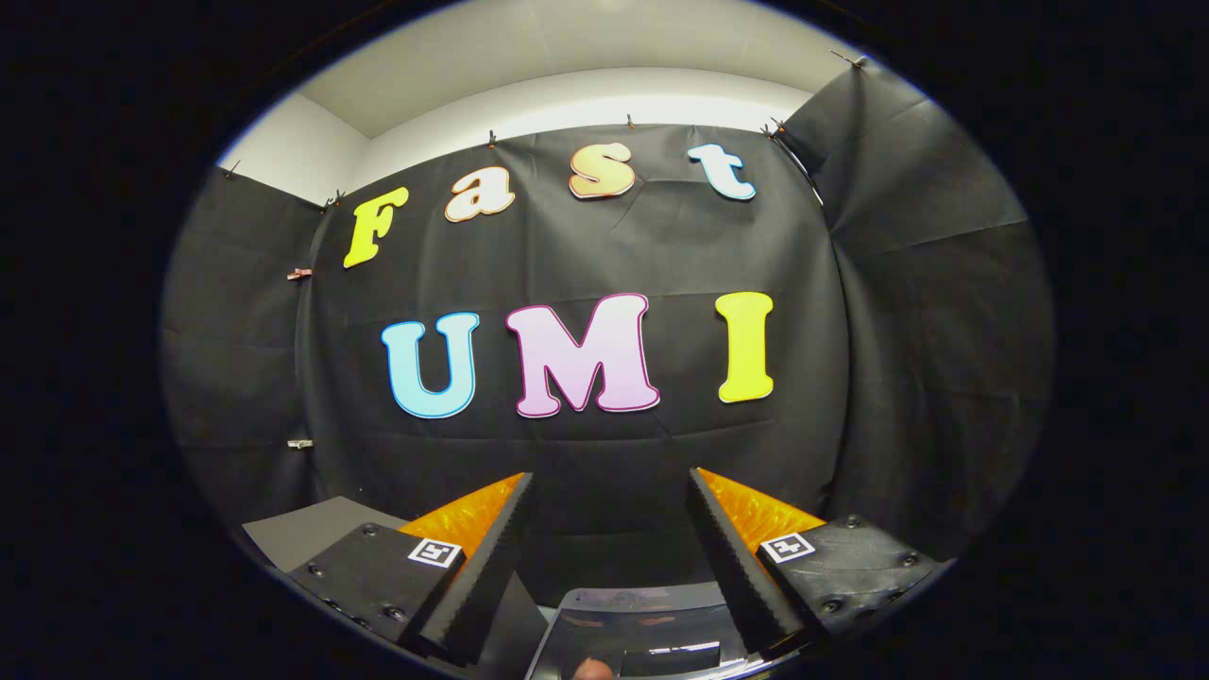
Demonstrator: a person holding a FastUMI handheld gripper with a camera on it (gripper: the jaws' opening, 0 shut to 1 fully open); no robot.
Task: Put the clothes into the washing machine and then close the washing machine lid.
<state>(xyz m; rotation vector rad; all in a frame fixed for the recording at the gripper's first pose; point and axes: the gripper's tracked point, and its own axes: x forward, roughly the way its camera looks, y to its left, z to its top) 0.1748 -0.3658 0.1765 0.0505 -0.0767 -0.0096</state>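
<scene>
gripper view, nearest: a shiny, translucent curved panel [642, 623] sits low between the finger roots; could be the washer lid, cannot tell. A fingertip [593, 669] shows at its near edge.
claw: claw [609, 486] spread wide, nothing between the fingers, aimed level at the booth wall.
task things: no clothes in sight from this angle; if the shiny panel is the machine, it lies right under the claw, and whether it is open or shut is not readable.
step: ambiguous. An empty claw raised off the work fits both heading for the clothes and backing off with the lid already down. No call on progress.
next move: tilt down to get the machine and clothes in sight before committing to anything.
surface: grey slab [302, 529] beyond the left finger, bare where visible.
room: black cloth wall [604, 246] pinned with clips, pale ceiling [567, 57] above.
</scene>
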